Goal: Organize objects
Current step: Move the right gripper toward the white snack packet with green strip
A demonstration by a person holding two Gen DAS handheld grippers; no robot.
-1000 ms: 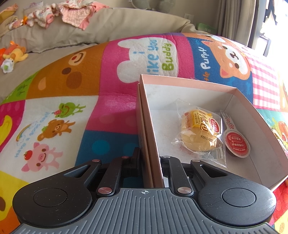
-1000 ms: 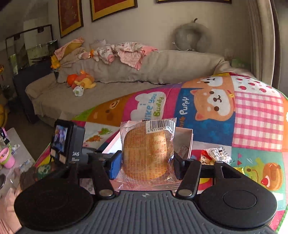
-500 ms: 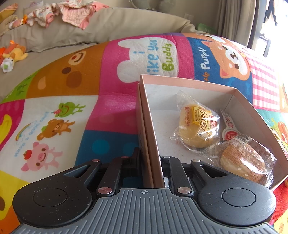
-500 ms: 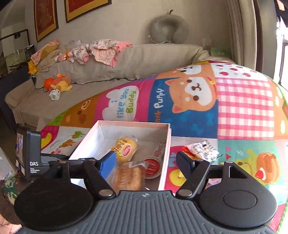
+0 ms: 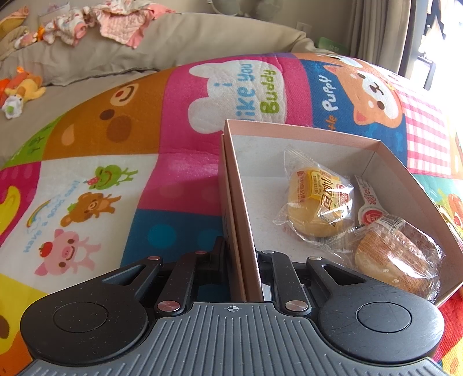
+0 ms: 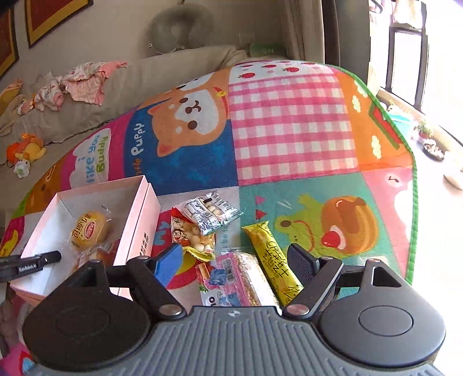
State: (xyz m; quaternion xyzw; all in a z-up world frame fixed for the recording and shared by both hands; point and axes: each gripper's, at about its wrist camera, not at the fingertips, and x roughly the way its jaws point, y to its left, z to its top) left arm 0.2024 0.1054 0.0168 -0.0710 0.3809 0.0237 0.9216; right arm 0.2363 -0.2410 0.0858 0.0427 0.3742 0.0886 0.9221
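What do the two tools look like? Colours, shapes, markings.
Both share a grey ribbed body with a small crosshair mark, flanked by two round black discs, and black linkage arms with metallic pivot pins. The right tool has one blue ribbed pad and one black. The left tool shows black fingers; white "GenRobot.AI" lettering appears on its finger in the right wrist view.

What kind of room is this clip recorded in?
Most likely a home living room or a child's play area: a cartoon-animal play mat covers the floor, a beige sofa behind it holds baby clothes and a plush toy, and framed pictures hang above.
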